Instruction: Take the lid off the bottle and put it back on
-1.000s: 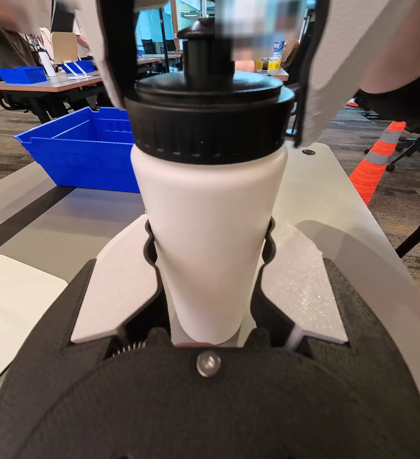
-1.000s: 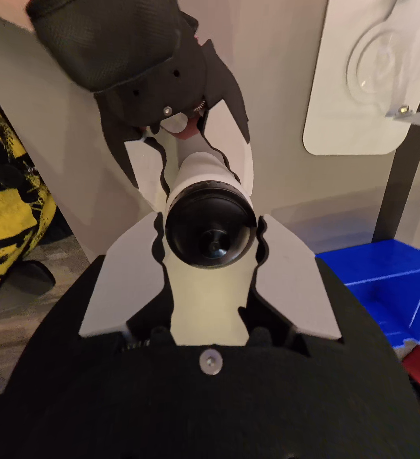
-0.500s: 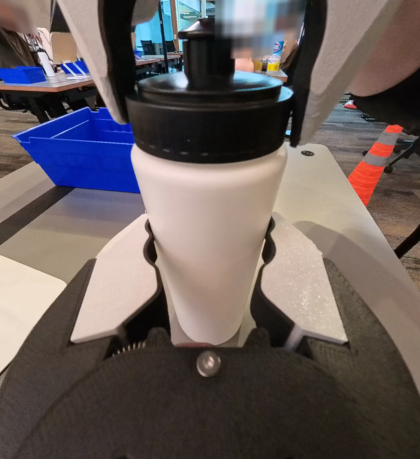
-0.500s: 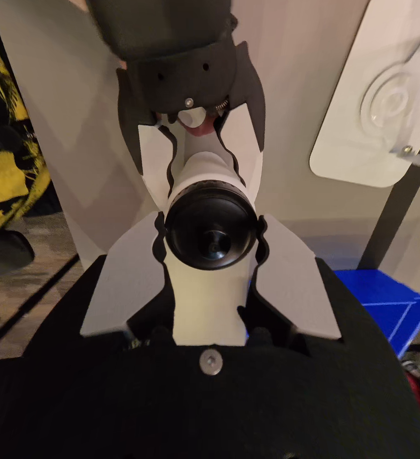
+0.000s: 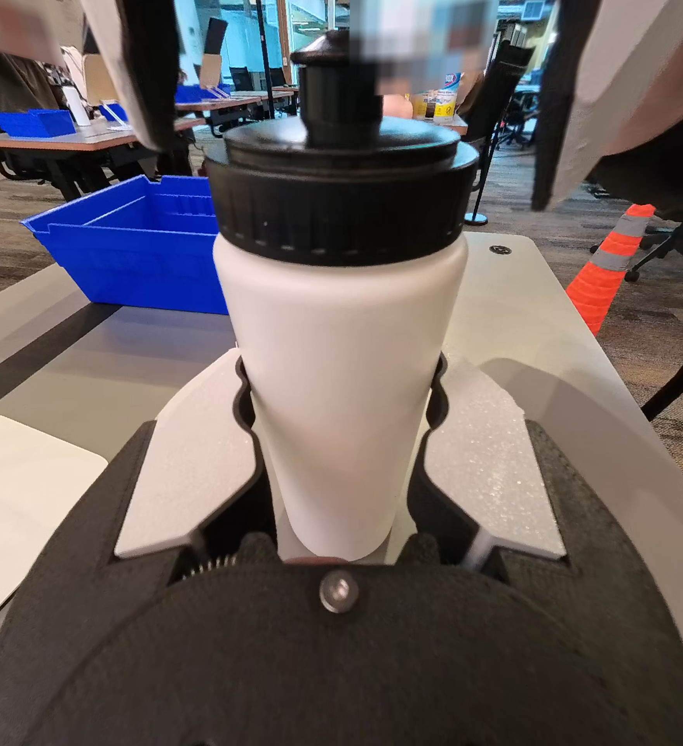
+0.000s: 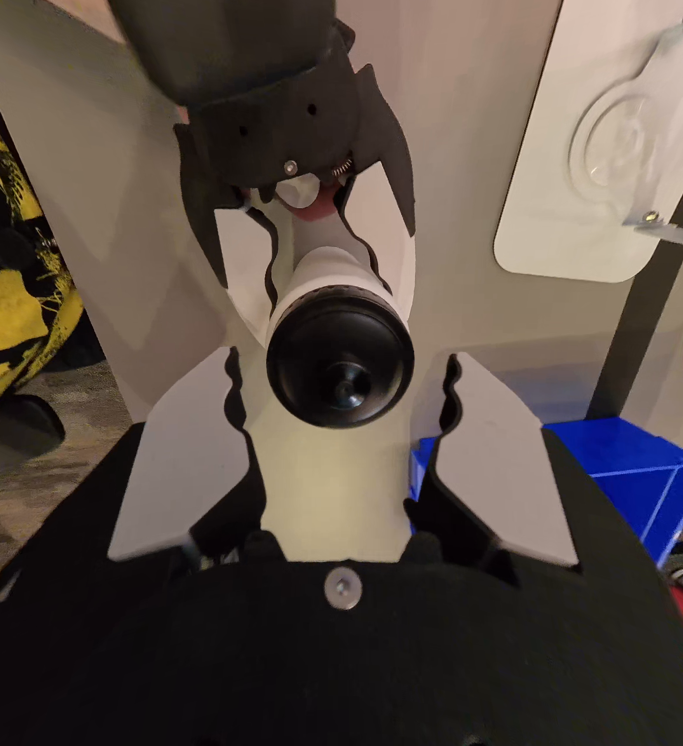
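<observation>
Fingers (image 5: 194,464) of the left gripper (image 5: 340,403), white-faced with black wavy inner edges, are closed on the lower body of the tall white plastic bottle (image 5: 340,363), one on each side, both pressing against its wall. Between them the bottle stands upright; its foot is cut off from sight behind the black gripper body. Screwed onto the neck above the fingers sits the black ribbed round lid (image 5: 340,210) with a pull spout, whose tip is partly covered by a mosaic patch.

Fingers (image 6: 178,456) of the right gripper (image 6: 342,387) point straight down over the lid (image 6: 340,363) and stand spread apart, with a clear gap on each side between the inner edges and the lid's rim; they grip nothing. In the left wrist view these fingers (image 5: 142,72) show only as blurred white-and-black slabs flanking the lid, cut off by the top edge. In the right wrist view the left gripper (image 6: 323,258) lies beyond the lid, level with the table and clamped around the bottle (image 6: 332,270).

Outward from the fingers lies the pale grey table (image 5: 513,323). Beyond the left finger stands a blue plastic bin (image 5: 130,250); beside it, at the frame edge, a white flat rounded board (image 5: 21,504). Past the right finger, off the table, is an orange traffic cone with grey bands (image 5: 610,266).
</observation>
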The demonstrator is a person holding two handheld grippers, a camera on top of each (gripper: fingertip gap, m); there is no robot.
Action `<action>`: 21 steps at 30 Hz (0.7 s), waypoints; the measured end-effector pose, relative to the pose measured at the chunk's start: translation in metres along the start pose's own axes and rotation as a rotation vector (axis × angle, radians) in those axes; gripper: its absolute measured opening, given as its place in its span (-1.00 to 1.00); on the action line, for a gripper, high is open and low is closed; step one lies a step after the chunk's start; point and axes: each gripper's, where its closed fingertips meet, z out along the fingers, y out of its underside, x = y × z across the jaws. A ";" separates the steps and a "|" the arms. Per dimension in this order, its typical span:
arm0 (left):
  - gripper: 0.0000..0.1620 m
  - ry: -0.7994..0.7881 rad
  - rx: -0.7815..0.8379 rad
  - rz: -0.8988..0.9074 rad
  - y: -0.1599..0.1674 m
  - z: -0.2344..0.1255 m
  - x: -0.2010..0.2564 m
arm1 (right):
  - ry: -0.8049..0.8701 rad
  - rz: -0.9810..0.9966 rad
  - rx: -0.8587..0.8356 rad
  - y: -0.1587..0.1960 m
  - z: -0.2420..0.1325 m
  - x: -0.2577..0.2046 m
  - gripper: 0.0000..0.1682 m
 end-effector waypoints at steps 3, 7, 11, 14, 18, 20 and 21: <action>0.05 0.001 0.002 -0.002 0.000 0.000 0.000 | -0.001 -0.089 -0.002 0.001 0.000 -0.002 0.08; 0.05 0.000 0.002 -0.002 0.000 0.000 0.000 | 0.012 -0.139 -0.061 0.006 0.011 0.000 -0.10; 0.05 0.002 0.001 -0.003 0.000 0.000 0.000 | 0.002 -0.073 -0.070 0.007 0.011 -0.001 -0.10; 0.04 0.007 0.003 -0.013 0.000 0.000 0.000 | -0.006 0.040 -0.066 0.006 0.010 -0.001 -0.10; 0.04 0.011 -0.002 -0.003 0.001 -0.001 0.001 | 0.004 0.093 -0.047 0.003 0.010 -0.003 -0.10; 0.04 0.010 -0.003 -0.003 0.001 0.000 0.001 | 0.005 0.095 -0.050 0.004 0.010 -0.003 -0.10; 0.04 0.010 -0.003 -0.003 0.001 0.000 0.001 | 0.005 0.091 -0.051 0.004 0.010 -0.003 -0.10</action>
